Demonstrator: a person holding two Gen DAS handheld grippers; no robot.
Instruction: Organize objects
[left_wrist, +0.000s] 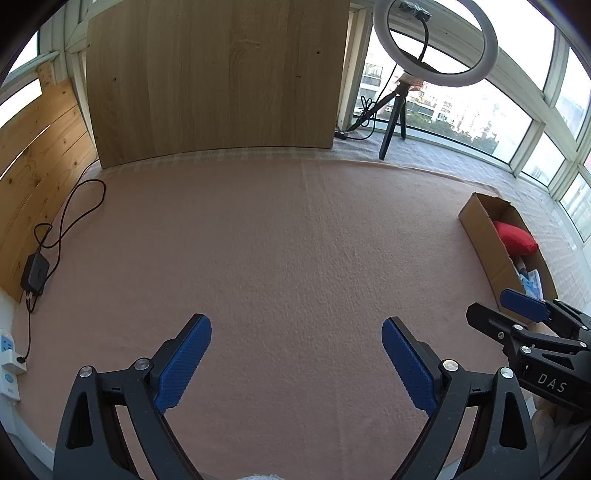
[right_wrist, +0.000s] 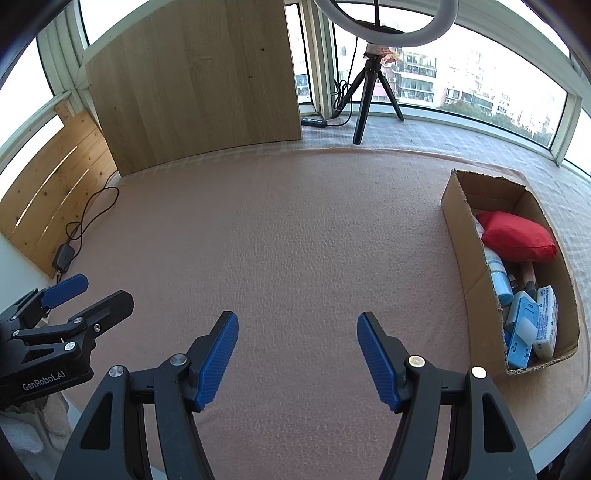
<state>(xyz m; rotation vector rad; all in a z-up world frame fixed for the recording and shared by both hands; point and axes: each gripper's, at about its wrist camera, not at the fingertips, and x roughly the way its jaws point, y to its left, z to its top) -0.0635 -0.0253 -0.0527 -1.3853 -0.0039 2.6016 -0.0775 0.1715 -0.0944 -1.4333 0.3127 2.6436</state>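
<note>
Honestly, everything's already in the cardboard box (right_wrist: 461, 236), red pouch (right_wrist: 517, 236) at its far end, so I'd just hold both empty, spread grippers — left (left_wrist: 296, 360), right (right_wrist: 296, 354) — clear of it.

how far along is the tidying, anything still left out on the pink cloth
It looks finished or nearly so. Done: the red cushion-like pouch, a pale blue bottle and the white and blue packets all sit inside the open brown cardboard box. In hand: nothing; the left tool and right tool are both open and empty. Left: no loose item shows on the pink felt cloth.
</note>
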